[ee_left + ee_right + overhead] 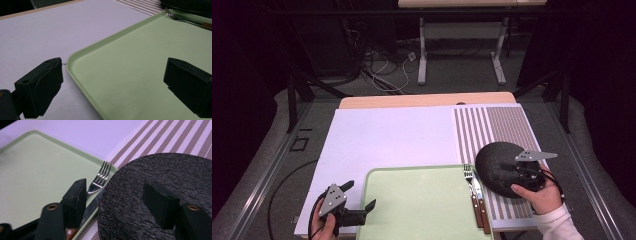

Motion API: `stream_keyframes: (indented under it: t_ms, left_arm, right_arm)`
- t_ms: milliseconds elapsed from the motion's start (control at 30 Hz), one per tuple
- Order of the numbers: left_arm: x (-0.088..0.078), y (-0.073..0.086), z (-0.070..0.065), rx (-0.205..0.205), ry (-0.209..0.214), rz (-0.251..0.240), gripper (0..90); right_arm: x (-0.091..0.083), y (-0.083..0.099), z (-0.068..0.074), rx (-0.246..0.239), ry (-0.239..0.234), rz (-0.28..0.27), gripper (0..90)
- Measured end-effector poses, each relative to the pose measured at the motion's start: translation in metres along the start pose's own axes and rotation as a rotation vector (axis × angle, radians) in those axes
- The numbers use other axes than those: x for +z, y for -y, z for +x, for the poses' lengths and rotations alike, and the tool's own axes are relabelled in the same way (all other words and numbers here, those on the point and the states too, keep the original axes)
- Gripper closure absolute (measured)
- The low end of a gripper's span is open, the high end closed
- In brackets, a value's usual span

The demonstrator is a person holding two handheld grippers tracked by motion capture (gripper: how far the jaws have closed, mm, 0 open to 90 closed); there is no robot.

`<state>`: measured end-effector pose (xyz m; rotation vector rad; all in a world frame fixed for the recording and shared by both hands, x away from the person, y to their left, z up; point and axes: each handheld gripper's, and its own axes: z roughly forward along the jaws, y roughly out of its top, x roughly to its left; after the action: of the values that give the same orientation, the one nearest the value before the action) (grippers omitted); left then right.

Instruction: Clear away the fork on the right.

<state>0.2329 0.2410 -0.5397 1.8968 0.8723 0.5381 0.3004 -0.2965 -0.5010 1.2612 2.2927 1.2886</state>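
Your right hand-held gripper (pixel 518 176) is hanging over the near edge of the black plate (pixel 497 165), jaws spread and gripping nothing; the pads are straddling the plate's left rim without pressing on it. The plate is sitting on the striped placemat (pixel 507 125), just right of the green tray (pixel 412 200), its rim nearly touching the fork (pixel 100 178) and knife (pixel 478 197) lying along the tray's right edge.

The plate is looking like rough-textured stoneware: stiff, probably heavy for its size, chippable. The texture should be helping grip. You're best pinching the rim, one pad above and one below, away from the cutlery.

Your left hand-held gripper (pixel 353 197) is sitting released at the tray's left edge, jaws straddling the rim (pixel 82 53) without closing on it.

Hard to judge: plate depth and rim thickness, and the underside is hidden. The knife blade is partly tucked behind the plate and your right jaw.
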Motion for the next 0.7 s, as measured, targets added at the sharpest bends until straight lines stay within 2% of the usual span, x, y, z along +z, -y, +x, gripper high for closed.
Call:
stream_keyframes:
  t_ms: [100,167,267,367,433,600,667,700]
  left_arm:
    - [0.000,0.000,0.000,0.000,0.000,-0.001,2.8]
    - [0.000,0.000,0.000,0.000,0.000,-0.001,2.8]
    - [0.000,0.000,0.000,-0.006,0.003,-0.003,2.8]
    - [0.000,0.000,0.000,-0.006,0.002,-0.003,2.8]
    - [0.000,0.000,0.000,-0.005,0.001,-0.004,2.8]
    - [0.000,0.000,0.000,-0.006,0.001,-0.006,2.8]
    - [0.000,0.000,0.000,-0.004,0.002,-0.005,2.8]
    - [0.000,0.000,0.000,-0.003,0.002,-0.006,2.8]
  right_arm:
    - [-0.003,-0.002,-0.005,-0.031,0.026,0.007,23.7]
    - [-0.003,-0.003,-0.006,-0.031,0.047,0.022,15.2]
    - [-0.005,-0.002,-0.008,-0.052,0.098,0.027,12.9]
    - [-0.006,-0.002,-0.009,-0.064,0.116,0.016,0.0]
    - [-0.008,-0.002,-0.010,-0.065,0.112,0.008,0.0]
    - [-0.013,-0.004,-0.012,-0.065,0.156,-0.014,0.0]
    - [-0.014,-0.003,-0.012,-0.096,0.159,-0.003,0.0]
    - [-0.014,-0.003,-0.012,-0.097,0.163,0.002,0.0]
